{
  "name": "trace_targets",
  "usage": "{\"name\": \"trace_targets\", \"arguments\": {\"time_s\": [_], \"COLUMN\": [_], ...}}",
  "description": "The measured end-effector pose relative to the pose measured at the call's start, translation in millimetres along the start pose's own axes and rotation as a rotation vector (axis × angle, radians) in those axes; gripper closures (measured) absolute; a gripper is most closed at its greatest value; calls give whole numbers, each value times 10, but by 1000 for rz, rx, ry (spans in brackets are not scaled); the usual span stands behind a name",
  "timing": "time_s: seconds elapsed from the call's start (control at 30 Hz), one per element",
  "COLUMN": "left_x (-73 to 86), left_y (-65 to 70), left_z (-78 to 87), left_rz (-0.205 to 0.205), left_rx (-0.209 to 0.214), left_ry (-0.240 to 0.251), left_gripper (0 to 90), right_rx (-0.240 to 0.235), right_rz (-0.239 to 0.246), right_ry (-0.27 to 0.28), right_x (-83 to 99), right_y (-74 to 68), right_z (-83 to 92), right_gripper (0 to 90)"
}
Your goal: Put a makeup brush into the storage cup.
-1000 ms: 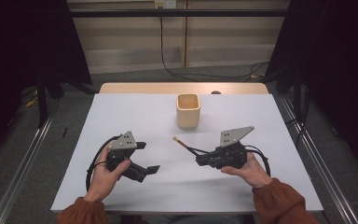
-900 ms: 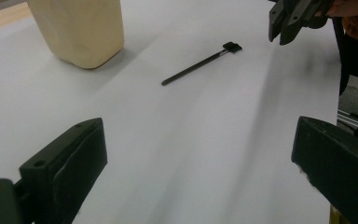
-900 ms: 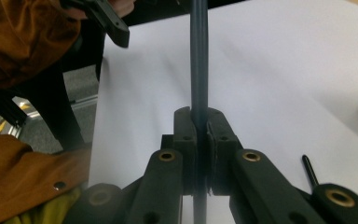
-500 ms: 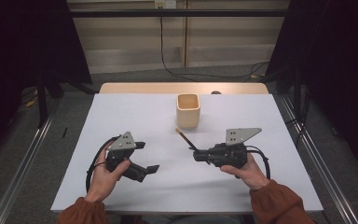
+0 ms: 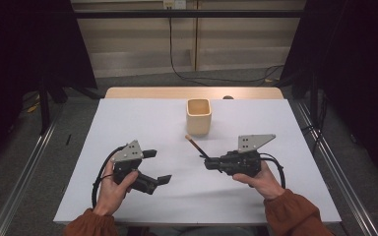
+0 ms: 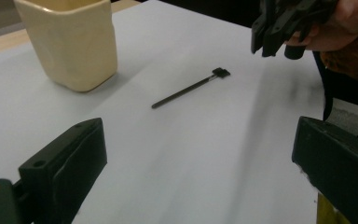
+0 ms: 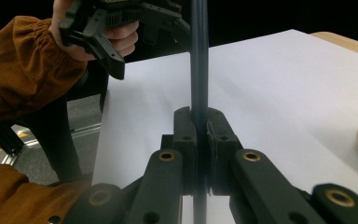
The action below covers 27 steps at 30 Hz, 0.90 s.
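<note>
The right gripper (image 5: pixel 208 162) clamps its jaws on a thin dark stick (image 5: pixel 197 146), holding it above the white table (image 5: pixel 285 128) with its pale tip pointing toward the cream cup (image 5: pixel 199 116). The left gripper (image 5: pixel 157 167) hovers well apart with jaws wide open, holding nothing.

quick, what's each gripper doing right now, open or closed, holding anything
Left gripper: open, holding nothing.
Right gripper: closed on a thin dark stick.
</note>
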<state>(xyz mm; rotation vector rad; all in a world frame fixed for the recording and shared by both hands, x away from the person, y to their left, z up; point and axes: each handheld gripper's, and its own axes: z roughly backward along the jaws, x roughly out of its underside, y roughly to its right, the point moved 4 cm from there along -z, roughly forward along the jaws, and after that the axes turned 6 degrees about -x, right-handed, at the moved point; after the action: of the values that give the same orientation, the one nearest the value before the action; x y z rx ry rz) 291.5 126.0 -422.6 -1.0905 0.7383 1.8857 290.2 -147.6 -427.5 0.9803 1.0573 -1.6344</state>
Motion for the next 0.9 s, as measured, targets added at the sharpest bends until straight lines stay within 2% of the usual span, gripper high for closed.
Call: {"name": "trace_targets", "arguments": {"time_s": [0.07, 0.17, 0.3, 0.43, 0.5, 0.7, 0.8, 0.9], "left_x": [0, 5, -4, -24, -57, -171, -212, -271], "left_y": [7, -21, -3, 29, 58, 121, 151, 174], "left_z": [-13, -49, -82, -128, -146, -198, -230, -264], "left_rz": [-7, 36, 15, 17, 27, 0, -15, -11], "left_rx": [-5, 40, 2, 27, 60, 40, 51, 49], "left_ry": [-2, -2, 10, 18, 26, 65, 69, 81], "left_gripper": [25, 25, 25, 25, 38, 27, 27, 31], "right_rx": [-2, 2, 6, 3, 4, 0, -1, 2], "right_rz": [-3, -9, -9, -7, -4, -7, -5, -7], "right_ry": [-2, -1, -1, -1, -3, -5, -7, -8], "right_x": [3, 0, 0, 1, 2, 3, 7, 15], "right_y": [0, 3, 2, 1, 4, -9, -6, -1], "right_z": [3, 11, 15, 8, 2, -21, -31, -30], "right_gripper": [847, 847, 847, 847, 847, 847, 847, 847]}}
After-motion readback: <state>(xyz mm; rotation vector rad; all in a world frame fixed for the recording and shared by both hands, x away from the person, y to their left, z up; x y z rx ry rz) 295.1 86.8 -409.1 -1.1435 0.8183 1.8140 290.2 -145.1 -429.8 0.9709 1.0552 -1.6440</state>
